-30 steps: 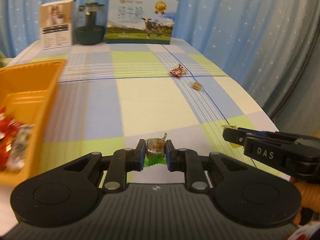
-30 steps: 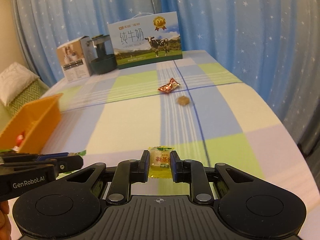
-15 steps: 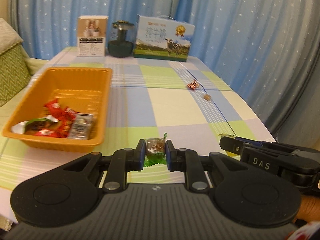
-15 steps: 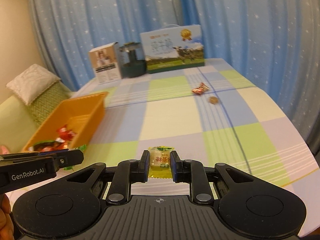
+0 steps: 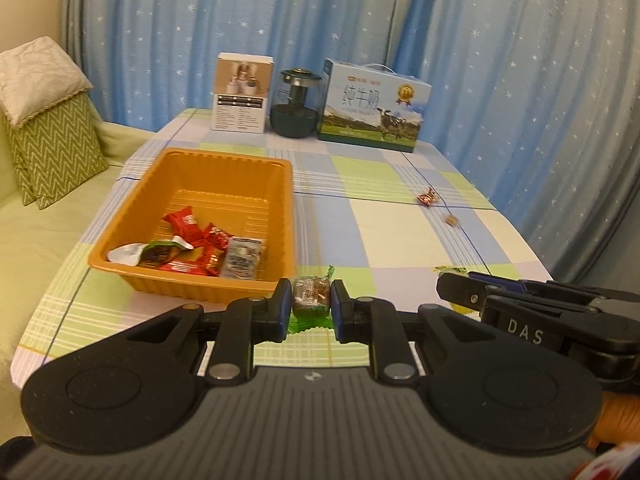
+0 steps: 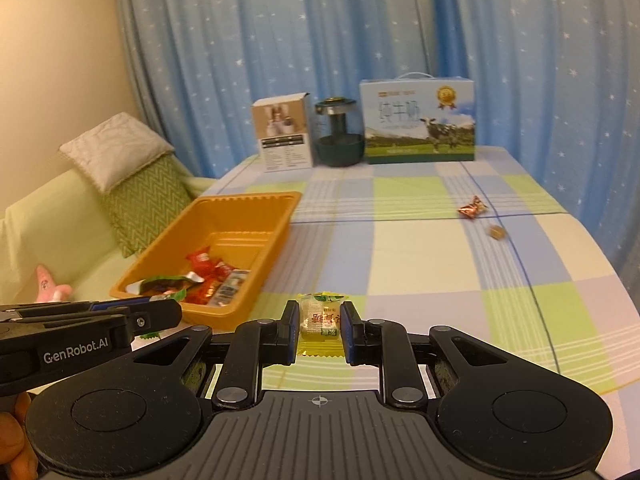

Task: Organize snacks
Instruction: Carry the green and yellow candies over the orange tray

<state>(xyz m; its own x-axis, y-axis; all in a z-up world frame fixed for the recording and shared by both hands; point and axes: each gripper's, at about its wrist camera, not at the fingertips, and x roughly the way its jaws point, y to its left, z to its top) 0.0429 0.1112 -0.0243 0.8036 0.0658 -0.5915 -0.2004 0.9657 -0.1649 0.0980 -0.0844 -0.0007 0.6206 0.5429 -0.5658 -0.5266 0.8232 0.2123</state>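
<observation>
Checkered table (image 5: 400,240), left hand-held gripper (image 5: 311,305) clamped on green-wrapped candy (image 5: 311,294), right hand-held gripper (image 6: 320,326) clamped on yellow candy (image 6: 320,320)

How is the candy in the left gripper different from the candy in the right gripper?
The green-wrapped candy in the left gripper has a see-through wrapper with green ends and a brown sweet inside; the yellow-wrapped candy in the right gripper has a yellow wrapper with printed writing. The green-wrapped candy looks narrower, the yellow-wrapped candy wider and flatter. Both are single wrapped sweets pinched between the jaws, above the table, not yet in the orange tray.
</observation>
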